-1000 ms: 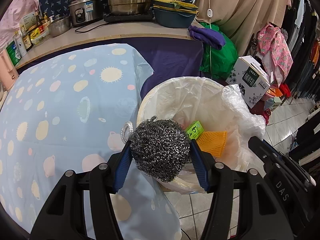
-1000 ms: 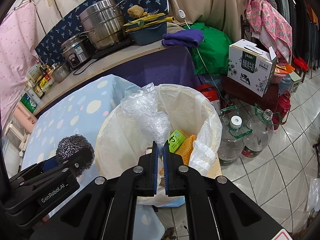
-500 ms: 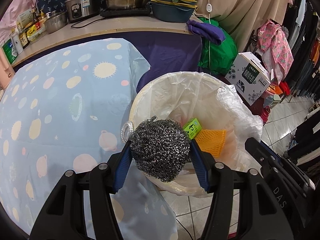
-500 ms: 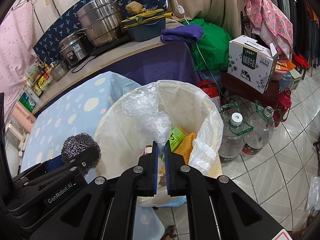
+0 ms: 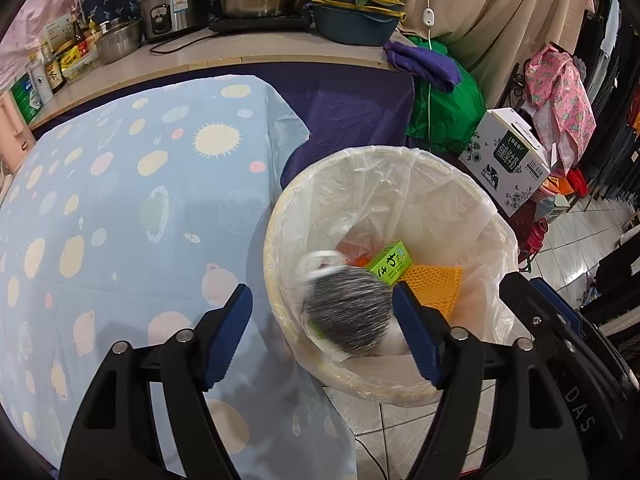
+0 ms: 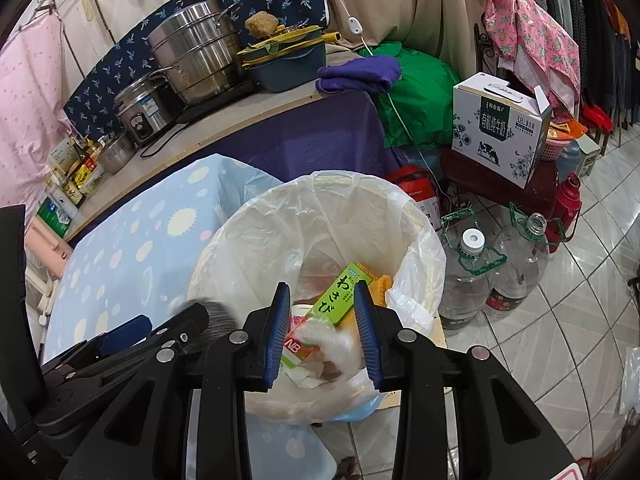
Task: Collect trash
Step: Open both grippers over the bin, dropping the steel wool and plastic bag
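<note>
A round bin (image 5: 360, 156) lined with a clear bag stands below both grippers. My left gripper (image 5: 324, 332) has its jaws opening, and the steel wool scourer (image 5: 348, 312) is a blur falling free between them over the bin's near rim. A green box (image 5: 390, 262) and orange mesh (image 5: 432, 284) lie inside. In the right wrist view my right gripper (image 6: 322, 332) is also opening, with crumpled clear plastic (image 6: 328, 340) dropping loose below its pads beside the green box (image 6: 340, 296). The left gripper's fingers (image 6: 132, 336) and the blurred scourer (image 6: 216, 316) show at lower left.
A table with a blue spotted cloth (image 5: 120, 200) adjoins the bin on the left. Two large water bottles (image 6: 468, 276) stand on the tiled floor to its right, with a milk carton box (image 6: 496, 128) behind. Pots (image 6: 192, 52) crowd the back counter.
The left jaws have spread and let go of the scourer, which is dropping toward the bin. The right jaws have parted and the clear plastic they pinched has fallen into the bin.
</note>
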Tool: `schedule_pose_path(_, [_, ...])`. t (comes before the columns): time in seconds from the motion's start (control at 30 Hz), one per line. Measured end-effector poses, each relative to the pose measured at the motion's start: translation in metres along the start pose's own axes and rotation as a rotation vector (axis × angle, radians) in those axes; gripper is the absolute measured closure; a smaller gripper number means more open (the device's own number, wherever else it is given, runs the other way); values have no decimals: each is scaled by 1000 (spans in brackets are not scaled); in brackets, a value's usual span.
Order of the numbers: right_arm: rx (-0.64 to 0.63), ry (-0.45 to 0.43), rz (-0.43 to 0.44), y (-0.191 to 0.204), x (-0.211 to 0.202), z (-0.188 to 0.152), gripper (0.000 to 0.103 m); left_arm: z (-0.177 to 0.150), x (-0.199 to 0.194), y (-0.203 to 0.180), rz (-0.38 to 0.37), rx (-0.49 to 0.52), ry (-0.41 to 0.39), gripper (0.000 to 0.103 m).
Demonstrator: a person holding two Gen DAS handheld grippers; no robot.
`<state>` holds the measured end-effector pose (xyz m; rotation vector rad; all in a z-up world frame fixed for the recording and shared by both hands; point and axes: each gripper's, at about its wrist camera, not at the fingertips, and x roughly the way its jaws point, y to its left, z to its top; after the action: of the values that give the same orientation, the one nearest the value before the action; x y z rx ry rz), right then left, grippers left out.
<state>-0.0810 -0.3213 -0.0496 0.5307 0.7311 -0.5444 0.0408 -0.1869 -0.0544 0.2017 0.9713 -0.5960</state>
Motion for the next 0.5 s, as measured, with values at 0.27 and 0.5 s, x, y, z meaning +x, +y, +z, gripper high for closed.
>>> schedule_pose_path(0.27, [4, -20, 3, 2, -6, 4, 56, 1, -6, 2, 11, -6, -10, 31])
schedule_pose_path(0.5, [-19, -32, 3, 7, -16, 6, 44, -1, -16, 10, 34, -16, -22, 26])
